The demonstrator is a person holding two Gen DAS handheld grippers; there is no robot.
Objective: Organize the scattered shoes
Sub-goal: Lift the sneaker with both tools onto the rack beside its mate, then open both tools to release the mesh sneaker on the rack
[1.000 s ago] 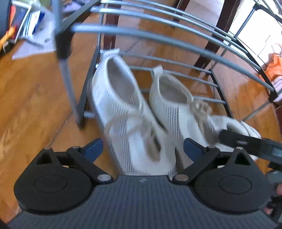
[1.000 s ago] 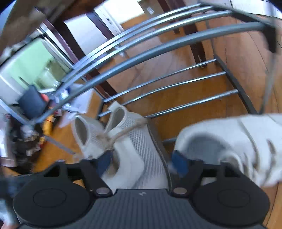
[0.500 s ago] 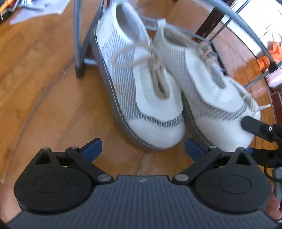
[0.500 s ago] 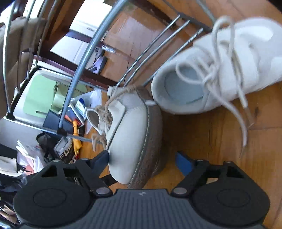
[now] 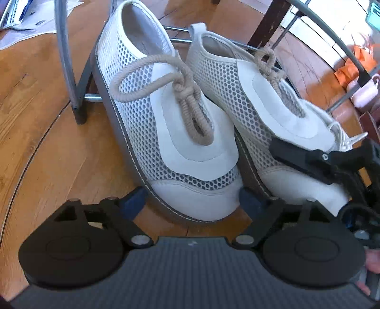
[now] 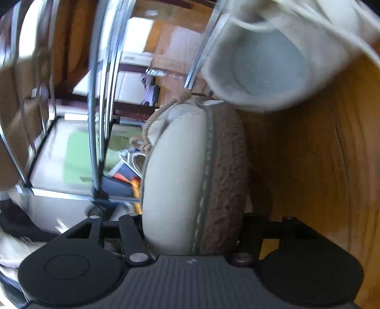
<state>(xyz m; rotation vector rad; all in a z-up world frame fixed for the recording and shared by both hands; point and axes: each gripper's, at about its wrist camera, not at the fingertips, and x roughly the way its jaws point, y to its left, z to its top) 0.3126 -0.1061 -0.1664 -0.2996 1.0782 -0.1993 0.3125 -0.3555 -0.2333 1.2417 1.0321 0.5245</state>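
Two white mesh shoes with beige laces stand side by side on the wooden floor, heels against the low bars of a grey metal shoe rack (image 5: 64, 59). My left gripper (image 5: 192, 199) is closing on the toe of the left mesh shoe (image 5: 180, 133), its blue pads touching both sides. My right gripper (image 6: 194, 225), rolled onto its side, is closing on the toe of the right mesh shoe (image 6: 187, 178), which fills the gap between the jaws. One of its black fingers (image 5: 296, 156) lies across that shoe (image 5: 261, 99). A white lace-up sneaker (image 6: 266, 59) lies just beyond, blurred.
The rack's curved rails (image 6: 95, 118) arch overhead. Papers (image 5: 19, 19) lie on the floor at far left. A dark wooden leg (image 5: 268, 28) stands behind the shoes. An orange item (image 5: 356, 61) and a pink one (image 5: 363, 90) sit at far right. Clutter fills the floor beyond the rack (image 6: 123, 176).
My left gripper sank to the left shoe's toe and its jaws narrowed onto it. My right gripper dropped, rolled sideways and closed in around the right mesh shoe's toe.
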